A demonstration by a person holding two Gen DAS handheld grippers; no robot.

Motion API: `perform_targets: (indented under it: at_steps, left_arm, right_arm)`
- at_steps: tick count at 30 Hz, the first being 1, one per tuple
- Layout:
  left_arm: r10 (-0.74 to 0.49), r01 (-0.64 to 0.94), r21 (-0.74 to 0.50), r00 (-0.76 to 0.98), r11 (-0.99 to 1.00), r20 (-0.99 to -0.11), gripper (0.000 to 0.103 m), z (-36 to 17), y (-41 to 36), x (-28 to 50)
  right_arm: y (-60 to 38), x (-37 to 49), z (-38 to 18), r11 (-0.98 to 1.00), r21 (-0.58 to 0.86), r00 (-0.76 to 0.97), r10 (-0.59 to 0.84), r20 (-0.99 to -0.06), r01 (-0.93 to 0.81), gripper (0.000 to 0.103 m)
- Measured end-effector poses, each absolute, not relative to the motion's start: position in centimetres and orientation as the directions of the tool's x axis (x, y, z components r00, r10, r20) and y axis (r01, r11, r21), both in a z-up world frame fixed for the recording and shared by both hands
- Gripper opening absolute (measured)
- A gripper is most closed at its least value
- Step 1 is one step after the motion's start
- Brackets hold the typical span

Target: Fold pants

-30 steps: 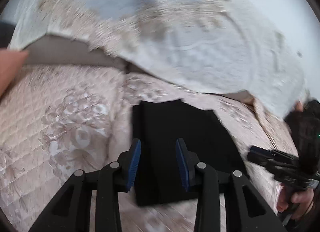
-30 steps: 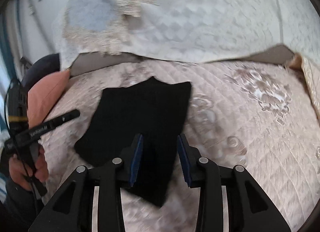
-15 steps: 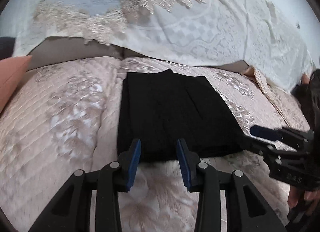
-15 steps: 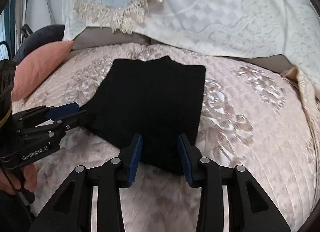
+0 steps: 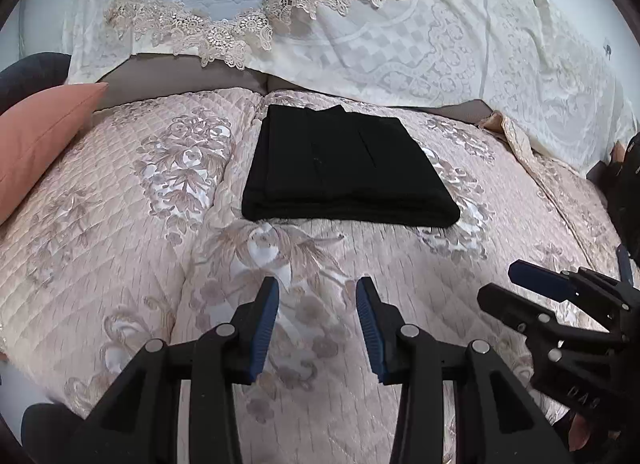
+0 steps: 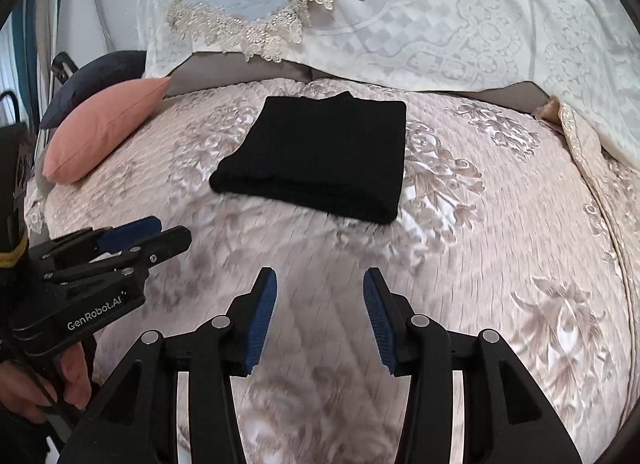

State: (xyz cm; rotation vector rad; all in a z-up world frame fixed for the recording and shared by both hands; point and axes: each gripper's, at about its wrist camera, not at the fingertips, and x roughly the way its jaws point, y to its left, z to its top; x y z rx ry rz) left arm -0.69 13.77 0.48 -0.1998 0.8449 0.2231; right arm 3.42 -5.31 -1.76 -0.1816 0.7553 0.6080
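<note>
Writing: white lettering "GenRobot.AI" on the side of the left tool (image 6: pixel 168 234), read in the right wrist view. On the right tool (image 5: pixel 516 284), in the left wrist view, only the letters "D A S" can be made out; the rest is unreadable.

Left tool: blue pads apart, nothing between them, jaws having just been opening. Pointed forward and down over the quilted bedspread (image 5: pixel 120 264). A hand (image 6: pixel 60 380) grips its handle low at the left edge of the right wrist view.

Right tool: pads apart, empty, jaws just widened. Also angled down over the bedspread. The two tools sit side by side, apart.

Pants (image 5: pixel 344 176): black, folded into a flat rectangle, lying on the bedspread ahead of both tools, clear of the fingertips, untouched.

Pink cushion (image 6: pixel 104 132) lies left of the pants. Lace-edged cover (image 5: pixel 360 24) lies beyond them.
</note>
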Motion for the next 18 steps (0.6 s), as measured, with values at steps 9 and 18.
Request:
perform_targets:
  at_steps: [9,18]
  left_arm:
    - [0.14,-0.292,-0.064,0.625,0.954,-0.768,0.042,-0.22,13.35,-0.83]
    - [0.155,-0.315,-0.064,0.622,0.947,-0.768,0.042,-0.19,13.63,-1.25]
  right_arm:
    - [-4.91,3.11,-2.61,0.825,0.036,0.574,0.423,-0.701,-0.564,0.046]
    - [-4.56,3.06,-2.38,0.826,0.041,0.577,0.427,-0.696,-0.562,0.046]
